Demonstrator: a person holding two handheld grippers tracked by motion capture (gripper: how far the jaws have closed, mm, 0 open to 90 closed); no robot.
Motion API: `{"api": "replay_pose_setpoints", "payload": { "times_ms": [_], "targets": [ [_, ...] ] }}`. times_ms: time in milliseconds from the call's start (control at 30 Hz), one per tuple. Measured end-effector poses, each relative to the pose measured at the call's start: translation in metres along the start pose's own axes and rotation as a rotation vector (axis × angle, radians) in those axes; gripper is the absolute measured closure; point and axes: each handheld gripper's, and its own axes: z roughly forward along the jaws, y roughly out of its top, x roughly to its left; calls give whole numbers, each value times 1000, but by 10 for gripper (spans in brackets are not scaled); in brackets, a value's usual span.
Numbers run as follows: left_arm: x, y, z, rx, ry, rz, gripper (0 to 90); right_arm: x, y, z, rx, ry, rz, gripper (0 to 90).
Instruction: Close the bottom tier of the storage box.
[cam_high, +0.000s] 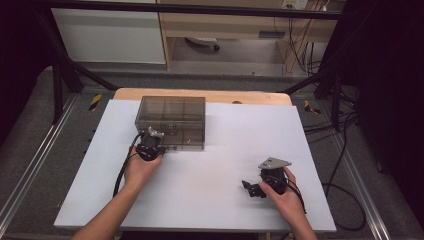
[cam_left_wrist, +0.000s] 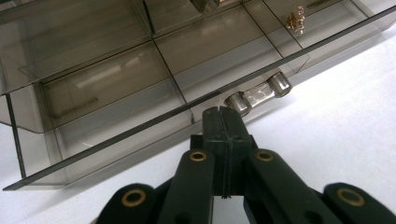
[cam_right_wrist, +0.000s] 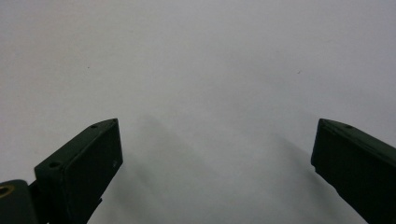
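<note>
White table (cam_high: 200, 190); left tool (cam_left_wrist: 223, 114) pressed closed at organizer box (cam_left_wrist: 116, 84) handle (cam_left_wrist: 258, 93); right tool (cam_right_wrist: 212, 154) spread wide, resting low.

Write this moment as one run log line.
left tongs: shut at drawer handle | right tongs: open, over white table | smoky drawer box: closed

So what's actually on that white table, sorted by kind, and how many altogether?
Smoky clear drawer box: 1
Hand-held grippers: 2, the left gripper shut at the box's lower drawer front, the right gripper open over the bare table
Total: 3
</note>
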Motion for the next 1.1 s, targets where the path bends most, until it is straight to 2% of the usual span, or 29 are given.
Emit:
{"api": "replay_pose_setpoints", "payload": {
  "times_ms": [433,1100],
  "targets": [
    [0,7,-1,-1,-1,7,900,1,0,0,-7,-1,-3,24],
    [1,9,0,-2,-5,3,900,1,1,1,-2,0,0,24]
  ]
}}
